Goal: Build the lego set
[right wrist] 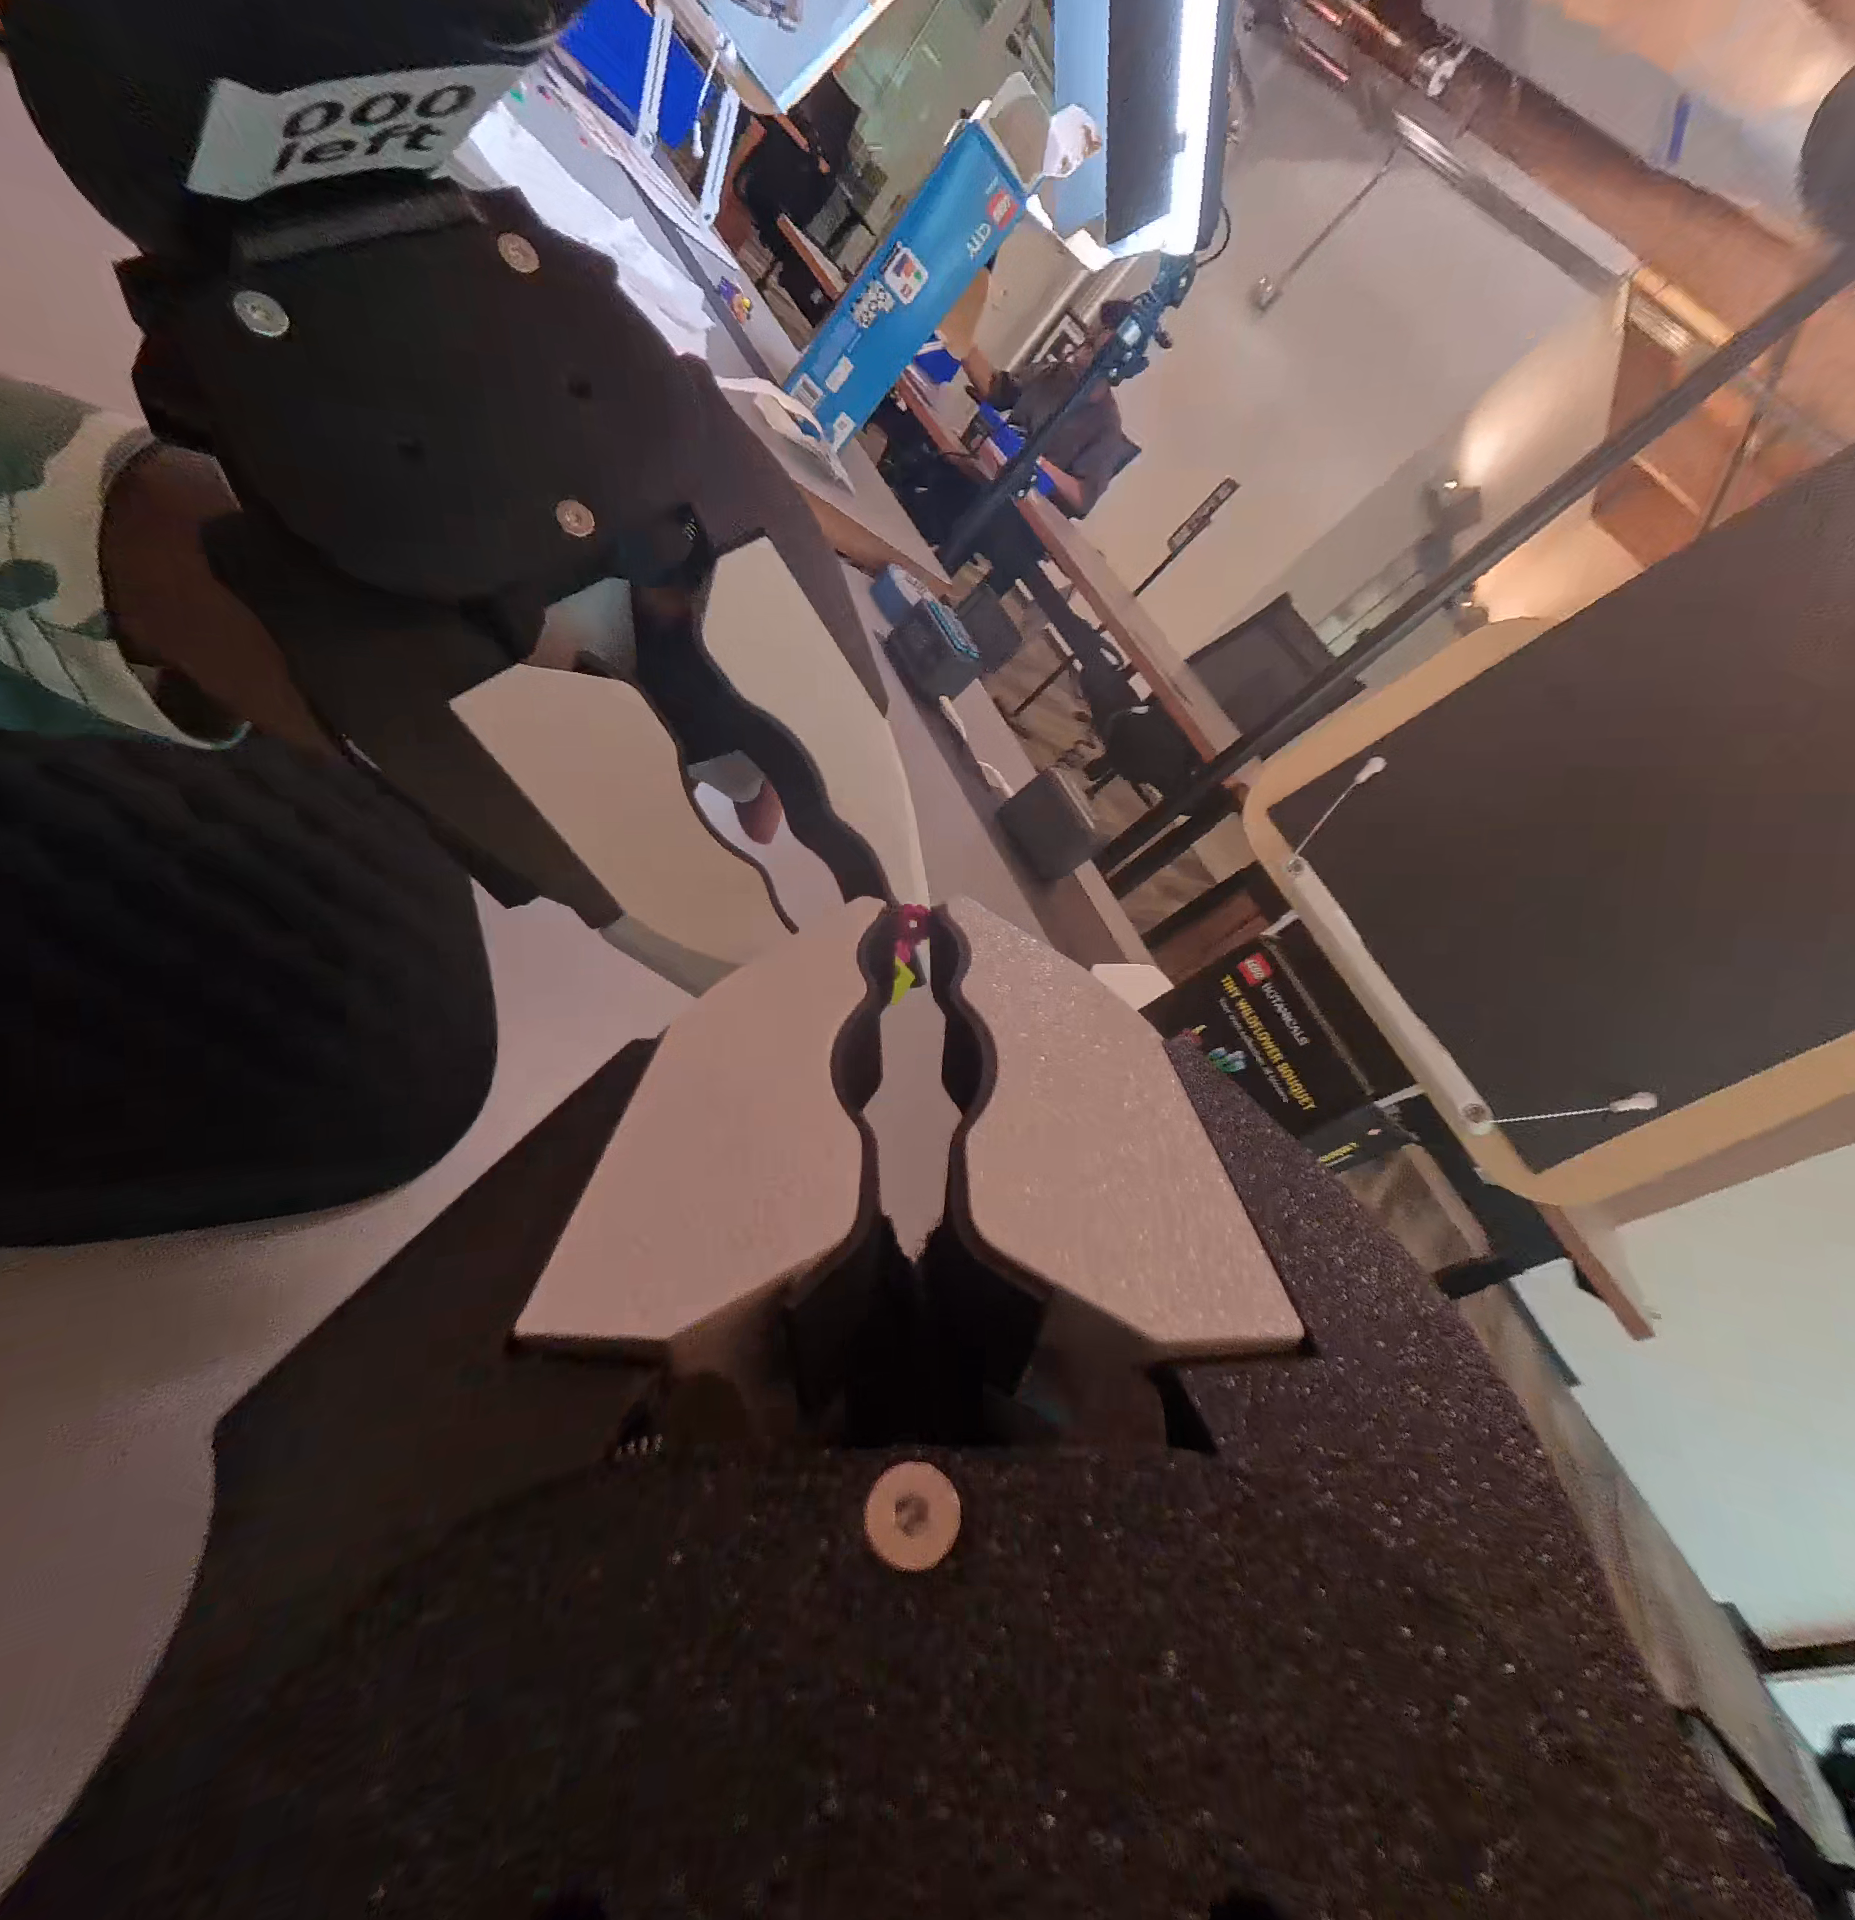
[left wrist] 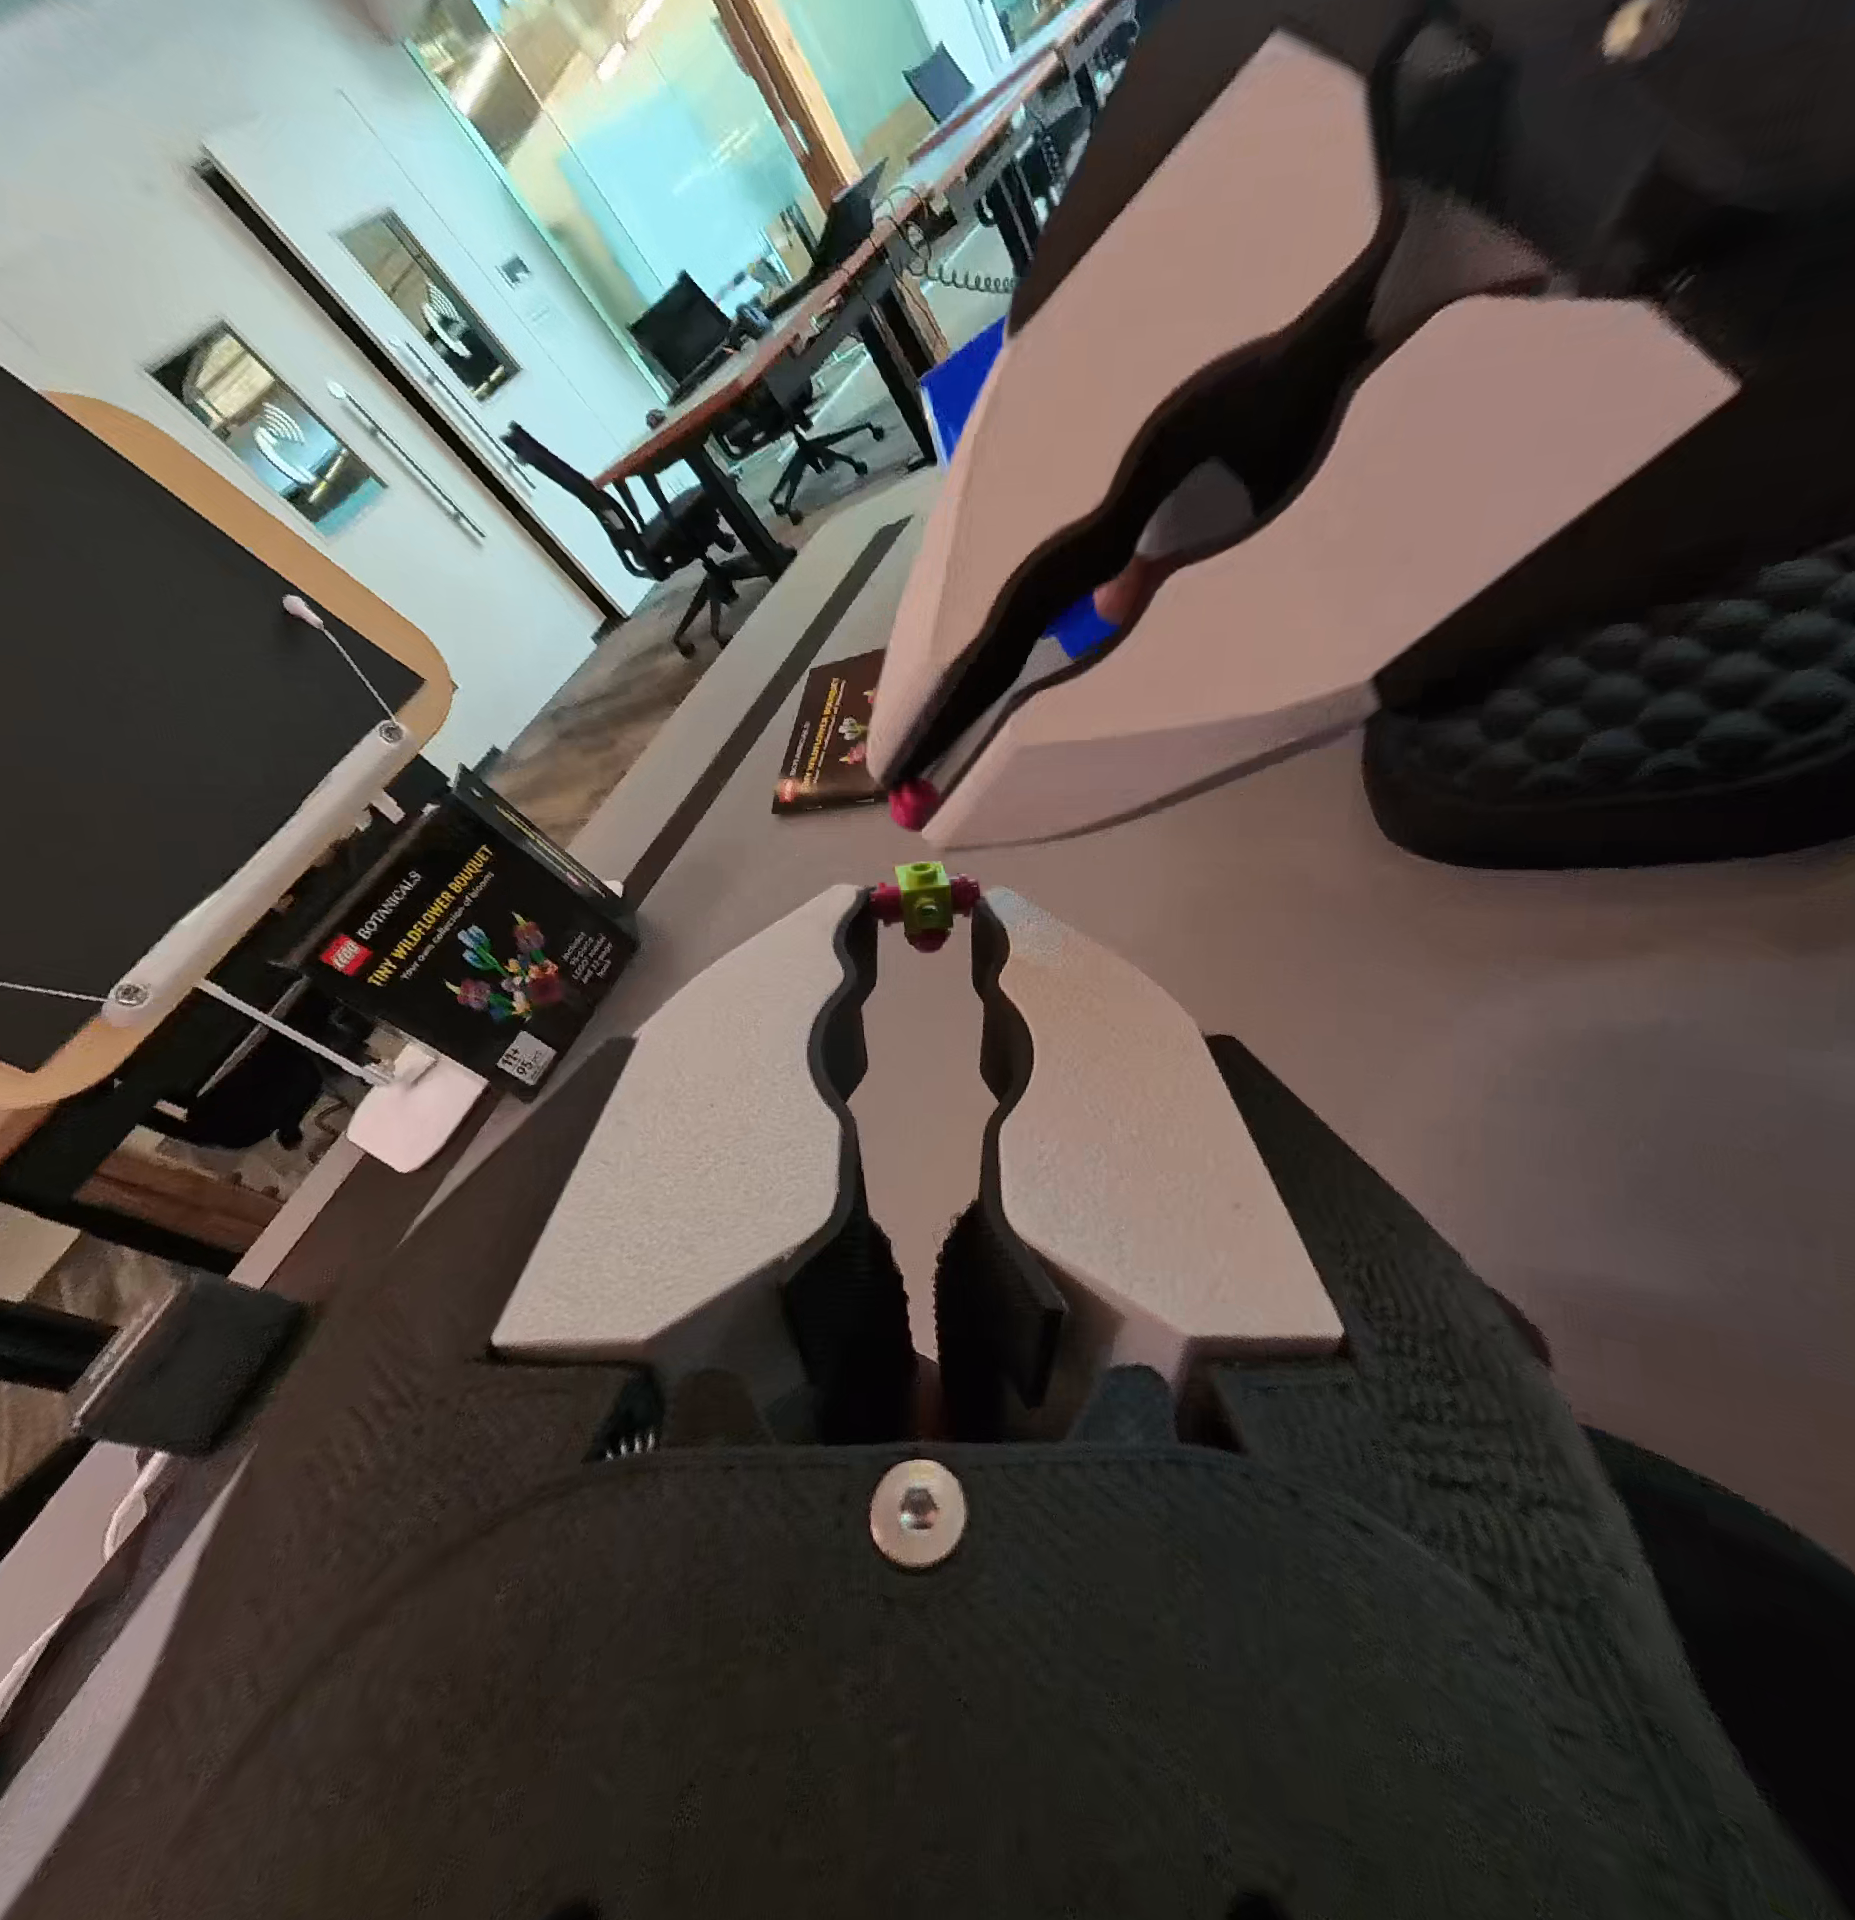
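My left gripper (left wrist: 925,904) is shut on a small lime-green cube (left wrist: 925,902) with magenta pieces on its sides, held above the grey table (left wrist: 1370,1039). My right gripper (left wrist: 902,781) comes in from the upper right, shut on a small magenta piece (left wrist: 912,805). That piece is just above the cube, a small gap apart. In the right wrist view my right gripper (right wrist: 910,920) pinches the magenta piece (right wrist: 910,923) at its tips. The lime cube (right wrist: 902,979) shows through the gap between its fingers. The left gripper (right wrist: 887,896) reaches in from the upper left.
A black Lego box (left wrist: 476,956) stands off the table's left edge and shows in the right wrist view (right wrist: 1276,1039). A dark instruction booklet (left wrist: 824,738) lies on the table. A black padded object (left wrist: 1650,707) sits at right. A black panel with wooden rim (left wrist: 123,675) stands left. Both grippers' tips are close together, under 4 cm apart. Both grippers' tips are roughly 20 cm from the black padded object (left wrist: 1650,707).
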The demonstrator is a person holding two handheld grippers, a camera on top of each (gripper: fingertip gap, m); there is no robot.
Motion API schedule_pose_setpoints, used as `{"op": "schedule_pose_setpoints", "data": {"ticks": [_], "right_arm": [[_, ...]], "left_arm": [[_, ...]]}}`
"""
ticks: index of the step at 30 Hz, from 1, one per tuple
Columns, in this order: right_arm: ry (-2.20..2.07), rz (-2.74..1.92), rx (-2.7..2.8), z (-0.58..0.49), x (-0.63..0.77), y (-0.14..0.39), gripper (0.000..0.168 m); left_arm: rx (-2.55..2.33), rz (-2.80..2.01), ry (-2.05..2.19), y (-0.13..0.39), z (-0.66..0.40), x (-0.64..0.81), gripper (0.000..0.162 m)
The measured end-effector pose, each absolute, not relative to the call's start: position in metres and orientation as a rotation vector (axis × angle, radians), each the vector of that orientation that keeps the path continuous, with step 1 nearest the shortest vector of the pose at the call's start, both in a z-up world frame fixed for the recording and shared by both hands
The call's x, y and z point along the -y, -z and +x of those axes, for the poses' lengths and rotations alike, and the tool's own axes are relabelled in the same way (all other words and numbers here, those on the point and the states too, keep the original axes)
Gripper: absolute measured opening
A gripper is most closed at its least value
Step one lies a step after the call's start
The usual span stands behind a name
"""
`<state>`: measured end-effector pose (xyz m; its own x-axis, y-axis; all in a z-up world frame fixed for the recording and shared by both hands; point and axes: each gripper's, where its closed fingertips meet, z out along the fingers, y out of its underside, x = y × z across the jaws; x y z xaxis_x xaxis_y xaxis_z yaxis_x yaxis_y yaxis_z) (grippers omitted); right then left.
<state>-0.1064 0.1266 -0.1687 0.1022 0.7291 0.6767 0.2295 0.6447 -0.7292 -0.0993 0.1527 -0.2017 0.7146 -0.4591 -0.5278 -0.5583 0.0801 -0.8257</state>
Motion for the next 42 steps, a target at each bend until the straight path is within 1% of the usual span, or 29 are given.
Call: {"op": "schedule_pose_setpoints", "data": {"ticks": [2, 6, 10, 13, 17, 21, 22, 27, 30, 35, 39, 42], "right_arm": [[-0.468, -0.875, 1.458, -0.106, -0.127, 0.169, 0.006], [-0.583, -1.013, 1.298, -0.079, -0.153, 0.149, 0.007], [-0.358, -1.326, 1.034, 0.004, -0.231, 0.142, 0.007], [-0.182, -1.548, 0.868, 0.069, -0.273, 0.155, 0.007], [-0.068, -1.72, 0.805, 0.103, -0.293, 0.177, 0.008], [-0.007, -1.786, 0.809, 0.111, -0.299, 0.188, 0.022], [-0.018, -1.787, 0.809, 0.111, -0.299, 0.189, 0.024], [0.031, -1.8, 0.803, 0.119, -0.302, 0.192, 0.024], [0.026, -1.826, 0.838, 0.117, -0.3, 0.198, 0.028], [0.026, -1.826, 0.852, 0.116, -0.298, 0.199, 0.027], [-0.01, -1.762, 0.811, 0.114, -0.299, 0.19, 0.027], [0.025, -1.768, 0.804, 0.118, -0.303, 0.19, 0.03]], "left_arm": [[-0.846, -1.515, -0.087, 0.199, -0.099, -0.153, 0.018], [-0.809, -1.483, -0.053, 0.197, -0.102, -0.154, 0.018], [-0.759, -1.471, 0.032, 0.199, -0.105, -0.156, 0.018], [-0.712, -1.47, 0.122, 0.198, -0.104, -0.156, 0.018], [-0.692, -1.473, 0.208, 0.197, -0.1, -0.155, 0.018], [-0.665, -1.484, 0.27, 0.194, -0.101, -0.153, 0.018], [-0.66, -1.487, 0.286, 0.193, -0.101, -0.152, 0.018], [-0.612, -1.476, 0.396, 0.187, -0.105, -0.148, 0.018], [-0.579, -1.457, 0.458, 0.182, -0.107, -0.145, 0.018], [-0.578, -1.466, 0.449, 0.184, -0.11, -0.146, 0.018], [-0.58, -1.472, 0.477, 0.187, -0.106, -0.146, 0.018], [-0.576, -1.483, 0.477, 0.187, -0.107, -0.146, 0.018]]}}
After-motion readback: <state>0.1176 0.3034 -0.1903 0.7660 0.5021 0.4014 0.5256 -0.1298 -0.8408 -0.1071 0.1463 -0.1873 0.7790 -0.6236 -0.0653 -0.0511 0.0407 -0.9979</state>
